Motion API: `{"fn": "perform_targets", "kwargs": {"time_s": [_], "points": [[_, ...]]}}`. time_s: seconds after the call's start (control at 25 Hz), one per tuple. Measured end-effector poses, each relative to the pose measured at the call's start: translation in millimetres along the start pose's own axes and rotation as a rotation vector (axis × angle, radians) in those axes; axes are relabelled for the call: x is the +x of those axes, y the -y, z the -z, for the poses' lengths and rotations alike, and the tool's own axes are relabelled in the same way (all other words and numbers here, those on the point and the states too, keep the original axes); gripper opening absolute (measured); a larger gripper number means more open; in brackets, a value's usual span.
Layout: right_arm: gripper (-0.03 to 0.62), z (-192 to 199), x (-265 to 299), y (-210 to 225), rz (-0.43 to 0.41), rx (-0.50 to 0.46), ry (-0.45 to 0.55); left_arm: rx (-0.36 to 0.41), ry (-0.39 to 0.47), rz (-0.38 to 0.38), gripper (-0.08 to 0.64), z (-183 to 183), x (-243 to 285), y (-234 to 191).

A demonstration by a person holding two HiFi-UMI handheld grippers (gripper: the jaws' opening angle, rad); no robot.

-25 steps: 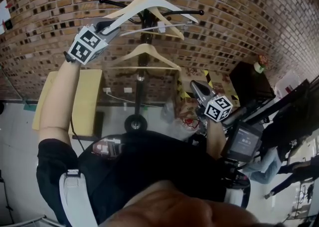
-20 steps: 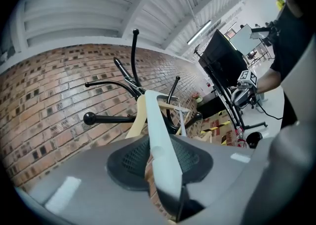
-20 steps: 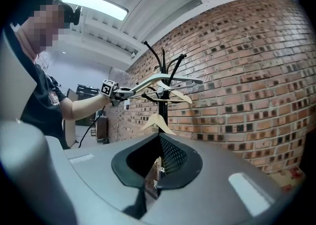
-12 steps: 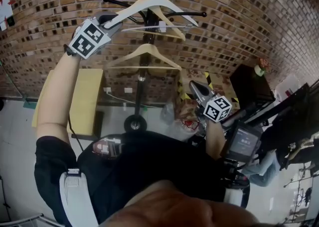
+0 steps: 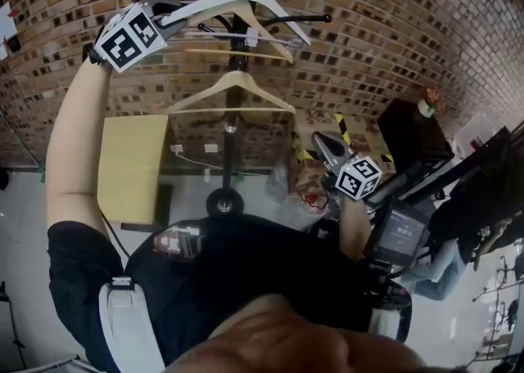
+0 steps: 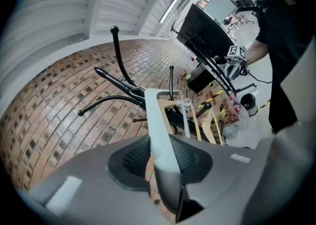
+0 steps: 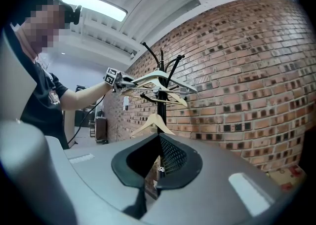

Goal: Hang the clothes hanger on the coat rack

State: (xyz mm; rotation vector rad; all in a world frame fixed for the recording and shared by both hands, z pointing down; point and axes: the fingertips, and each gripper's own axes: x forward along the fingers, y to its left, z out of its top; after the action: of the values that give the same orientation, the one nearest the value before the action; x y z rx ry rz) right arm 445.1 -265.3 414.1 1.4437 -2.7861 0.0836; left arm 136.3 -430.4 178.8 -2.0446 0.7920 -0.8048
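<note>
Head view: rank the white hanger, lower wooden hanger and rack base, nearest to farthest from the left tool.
1. The white hanger: clamped in the left tool, top of frame.
2. The lower wooden hanger: below and to the right, by the pole.
3. The rack base: on the floor, lowest.

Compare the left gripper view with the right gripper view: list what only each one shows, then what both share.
Only the left gripper view: a close look at the left gripper shut on the white hanger, with the right gripper far off. Only the right gripper view: the right gripper's own jaws together with nothing between them, and the person's raised left arm. Both: the white hanger, the brick wall, the black coat rack and wooden hangers on it.
</note>
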Motion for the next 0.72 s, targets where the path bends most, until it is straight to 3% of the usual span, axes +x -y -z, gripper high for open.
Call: {"fn": "perform_targets", "kwargs": {"time_s": [0.12, 0.72], "points": [[0.014, 0, -2, 2, 0.005, 0.003, 0.000, -0.001, -0.002, 0.008, 0.109, 0, -5, 2], [0.014, 1, 1, -6, -0.010, -0.001, -0.008, -0.178, 0.083, -0.033, 0.117, 10, -16, 24]]}}
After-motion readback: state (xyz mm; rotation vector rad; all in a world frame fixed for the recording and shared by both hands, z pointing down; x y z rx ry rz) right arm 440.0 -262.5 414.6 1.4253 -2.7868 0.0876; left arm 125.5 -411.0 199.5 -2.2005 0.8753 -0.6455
